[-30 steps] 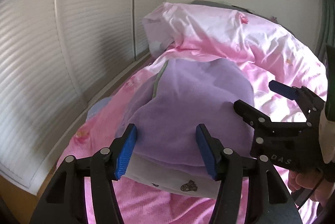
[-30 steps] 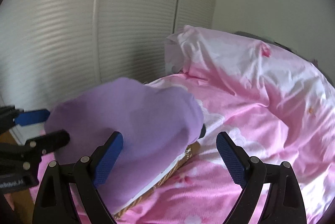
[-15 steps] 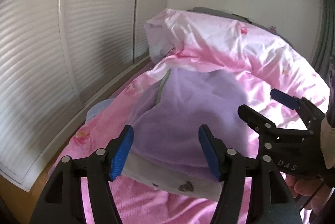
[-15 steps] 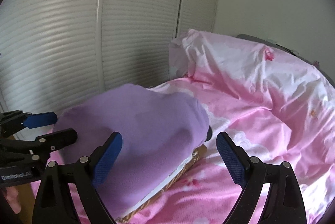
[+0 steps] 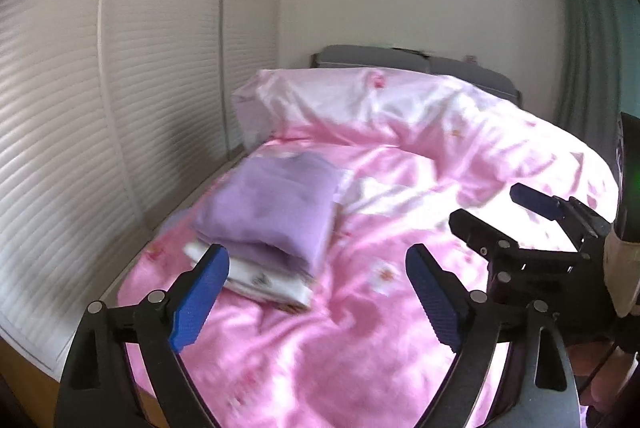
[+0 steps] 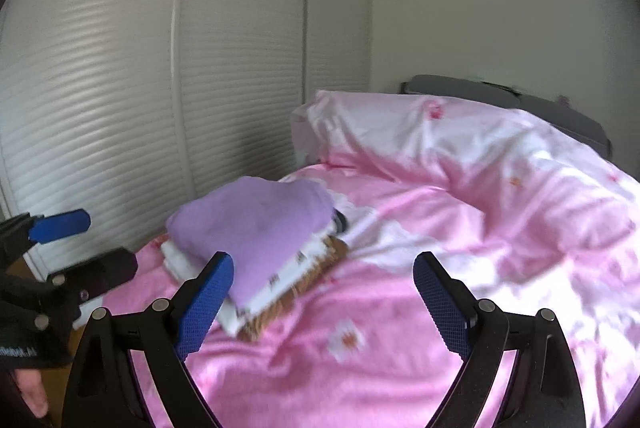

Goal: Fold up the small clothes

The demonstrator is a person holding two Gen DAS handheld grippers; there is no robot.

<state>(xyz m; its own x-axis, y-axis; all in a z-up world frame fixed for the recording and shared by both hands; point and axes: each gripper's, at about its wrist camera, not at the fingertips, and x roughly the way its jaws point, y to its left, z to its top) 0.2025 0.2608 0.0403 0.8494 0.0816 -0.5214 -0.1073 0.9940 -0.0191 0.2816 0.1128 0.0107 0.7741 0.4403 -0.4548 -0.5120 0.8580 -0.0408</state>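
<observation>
A folded purple garment [image 5: 272, 208] lies on top of a small stack of folded clothes on the pink bed [image 5: 360, 328]. A white printed piece [image 5: 276, 284] lies under it. In the right wrist view the purple garment [image 6: 256, 224] tops the white piece [image 6: 276, 288] and a tan piece [image 6: 316, 268]. My left gripper [image 5: 316, 292] is open and empty, short of the stack. My right gripper [image 6: 324, 296] is open and empty, just right of the stack. Each gripper shows in the other's view: the right [image 5: 532, 220] and the left [image 6: 76, 248].
A rumpled pink and white duvet [image 5: 420, 124] is heaped at the far end of the bed before a grey headboard [image 5: 400, 58]. White louvred wardrobe doors [image 5: 100, 108] run along the left side. A green curtain [image 5: 588, 40] hangs at the right.
Both grippers have pulled back and up from the stack, which now looks smaller and farther. The left gripper's jaws stand wider apart. The purple garment stays on the stack.
</observation>
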